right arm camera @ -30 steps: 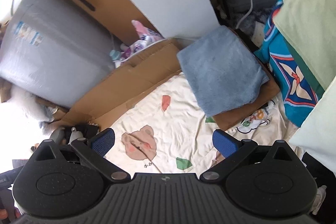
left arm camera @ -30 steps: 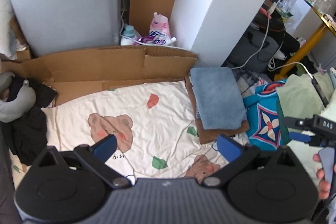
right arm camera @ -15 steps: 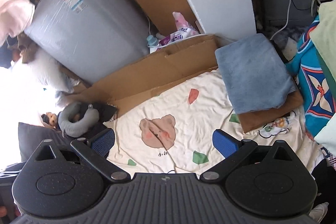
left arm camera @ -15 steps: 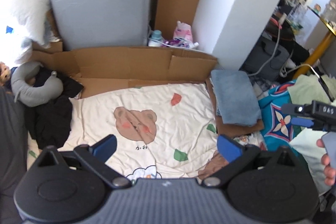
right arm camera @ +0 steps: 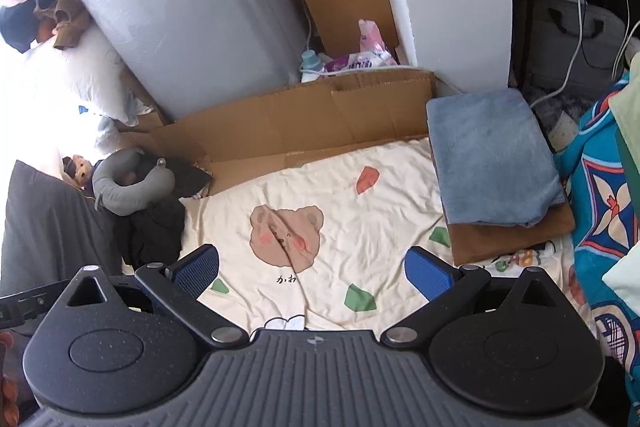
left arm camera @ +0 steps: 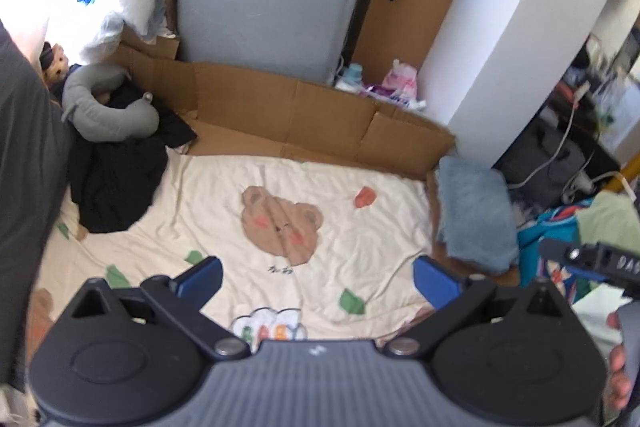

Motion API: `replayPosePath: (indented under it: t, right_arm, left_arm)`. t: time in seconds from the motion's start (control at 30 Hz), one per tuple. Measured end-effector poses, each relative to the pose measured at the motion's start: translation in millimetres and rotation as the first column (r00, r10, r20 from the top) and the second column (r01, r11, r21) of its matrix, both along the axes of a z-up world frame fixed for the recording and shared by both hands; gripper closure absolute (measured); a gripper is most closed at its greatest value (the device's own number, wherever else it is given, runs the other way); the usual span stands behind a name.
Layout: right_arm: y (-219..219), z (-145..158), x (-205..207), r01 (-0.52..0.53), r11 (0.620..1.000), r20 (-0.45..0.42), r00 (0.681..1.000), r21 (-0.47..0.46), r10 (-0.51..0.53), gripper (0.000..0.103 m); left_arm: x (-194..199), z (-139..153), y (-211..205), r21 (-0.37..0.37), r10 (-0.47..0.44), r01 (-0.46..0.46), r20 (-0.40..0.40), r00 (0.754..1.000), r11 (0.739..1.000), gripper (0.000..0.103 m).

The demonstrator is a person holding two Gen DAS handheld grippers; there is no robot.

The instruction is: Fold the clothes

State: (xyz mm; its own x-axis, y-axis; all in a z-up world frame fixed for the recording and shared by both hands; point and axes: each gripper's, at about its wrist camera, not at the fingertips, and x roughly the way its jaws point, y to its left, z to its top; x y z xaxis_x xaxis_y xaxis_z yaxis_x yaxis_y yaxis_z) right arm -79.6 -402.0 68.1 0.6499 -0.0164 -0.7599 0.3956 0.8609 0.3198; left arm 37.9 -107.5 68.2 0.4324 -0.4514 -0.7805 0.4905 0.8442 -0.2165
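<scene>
Left gripper (left arm camera: 316, 277): jaws spread wide, nothing between the blue pads; held above the near edge of the bear-print sheet (left arm camera: 344, 227).
Right gripper (right arm camera: 312, 269): likewise released and empty, above the same near edge of the sheet.
Next garment, by judgement: black clothing heap (left arm camera: 114, 179), crumpled, unfolded, on the sheet's corner.
Bearing from left gripper: ahead and to the left, well apart from the fingertips.
Bearing from right gripper: black clothing heap (right arm camera: 154, 231) also ahead-left, close beyond the left finger pad (right arm camera: 196, 271) in this view.
Nearer hand: probably the left, since the heap sits on that side of both; depth not certain under fisheye.
Long axis of heap: none readable; bunched, roughly running away from the grippers.
Obstruction: grey neck pillow (left arm camera: 108, 115) resting at the far end of the heap, touching it.
Finished stack: folded blue towel (right arm camera: 492, 155) on a brown folded piece (right arm camera: 516, 235), ahead-right of both grippers.
Other unfolded cloth: pale green fabric (left arm camera: 608, 219) far right, beside the right gripper.
Working area: centre of sheet directly ahead, bare.
</scene>
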Motion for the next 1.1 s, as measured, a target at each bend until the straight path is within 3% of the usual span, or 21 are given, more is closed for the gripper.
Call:
replayPosePath:
  t: [0.3,0.43,0.73,1.1]
  right_arm:
    - [22,-16,-10,-0.074,0.995,-0.034,0.997,-0.066,0.072,0.001]
    - [30,-24,-11,-0.114,0.989,-0.038,0.993,-0.097,0.11,0.001]
    - [36,-29,-14,-0.19,0.974,-0.064,0.981,-0.122,0.183,0.001]
    - [27,-41,-22,-0.221,0.966,-0.106,0.972,-0.132,0.208,0.001]
  left_arm:
    - [-28,-25,-4,-0.012,0.065,-0.064,0.044,0.997,0.998,0.0]
    - [-33,-36,-4,-0.017,0.094,-0.093,0.026,0.995,0.996,0.0]
    - [-53,-58,-27,0.086,0.069,-0.071,0.028,0.997,0.994,0.0]
    - [-73,-74,-50,0.151,0.069,-0.069,0.009,0.998,0.986,0.0]
